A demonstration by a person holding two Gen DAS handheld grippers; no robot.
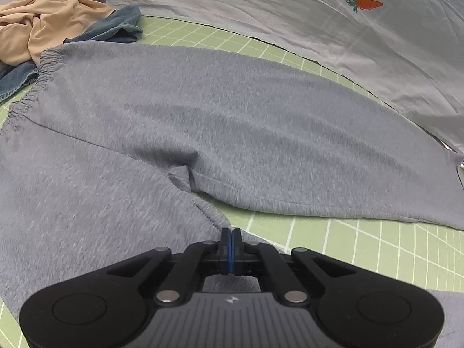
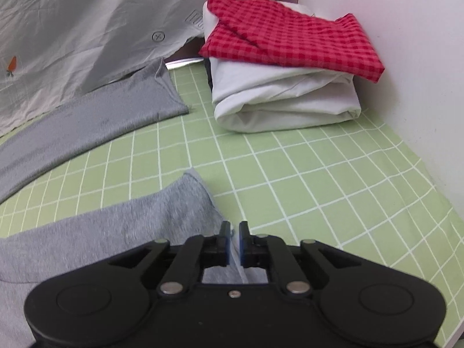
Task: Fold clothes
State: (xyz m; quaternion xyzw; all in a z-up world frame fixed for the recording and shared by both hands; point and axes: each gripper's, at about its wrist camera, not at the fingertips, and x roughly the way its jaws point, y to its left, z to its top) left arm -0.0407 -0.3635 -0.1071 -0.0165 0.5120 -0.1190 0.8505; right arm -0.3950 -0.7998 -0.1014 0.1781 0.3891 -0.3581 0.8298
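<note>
The left gripper [image 1: 231, 233] is pinched fully closed at the inner seam of the grey trousers [image 1: 179, 110], spread flat on the green checked mat [image 1: 362, 249]. The right gripper [image 2: 235, 229] stands narrowly parted over the near leg's hem, with no clear pinch on it. If that side lifts without cloth, the fold would likely drag crooked.

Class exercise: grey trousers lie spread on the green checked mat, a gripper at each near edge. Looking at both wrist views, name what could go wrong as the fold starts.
1. The left gripper is shut at the grey trousers' inner seam; whether it pinches cloth is unclear, so a lift might come away empty.
2. The right gripper stands slightly open over the near leg's hem; lifting now would probably leave that end behind, skewing the fold.
3. A wide swing could knock the folded stack nearby.
</note>
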